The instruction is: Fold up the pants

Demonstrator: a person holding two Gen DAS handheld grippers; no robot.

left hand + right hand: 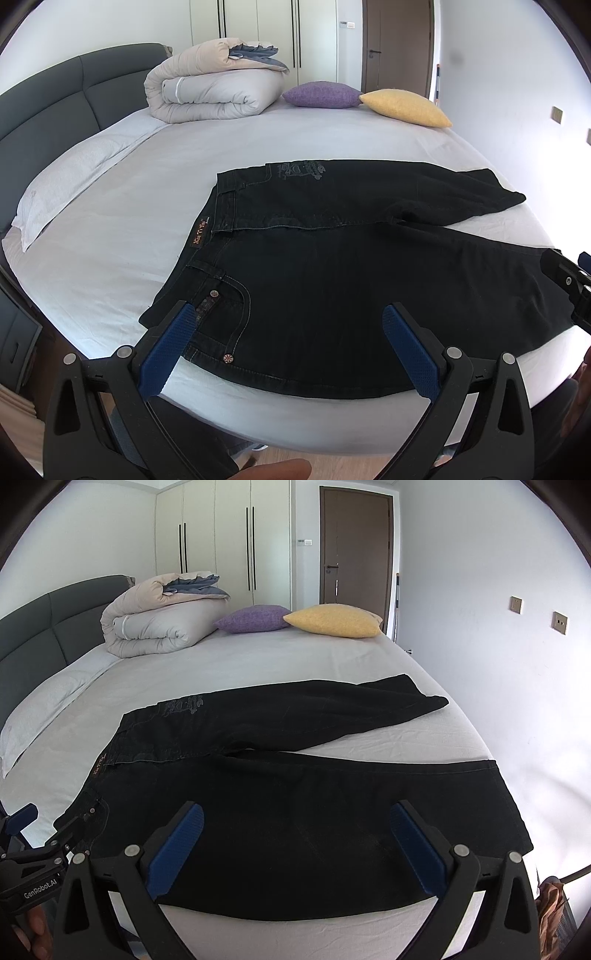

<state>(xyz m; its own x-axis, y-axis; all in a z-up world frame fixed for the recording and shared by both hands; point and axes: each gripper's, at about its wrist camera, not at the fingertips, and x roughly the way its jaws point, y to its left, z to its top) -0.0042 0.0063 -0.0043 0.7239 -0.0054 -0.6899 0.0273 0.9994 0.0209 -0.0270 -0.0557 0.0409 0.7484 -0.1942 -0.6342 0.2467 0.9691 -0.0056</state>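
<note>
On the bed (258, 657): black pants (332, 280) lie flat, waistband to the left, legs splayed rightward, far leg angled away.
Left gripper (288, 321): jaws wide, empty, poised over the near pocket.
Right gripper (295, 823): jaws wide, empty, over the near leg.
Step judged: first lengthwise fold.
Advice: pinch the near edge at waist and leg together, lift evenly, and lay it over the far leg with seams matched.

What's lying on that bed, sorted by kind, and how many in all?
Black pants: 1
Rolled duvet: 1
Cushions, purple and yellow: 2
White pillow: 1
Total: 5
</note>
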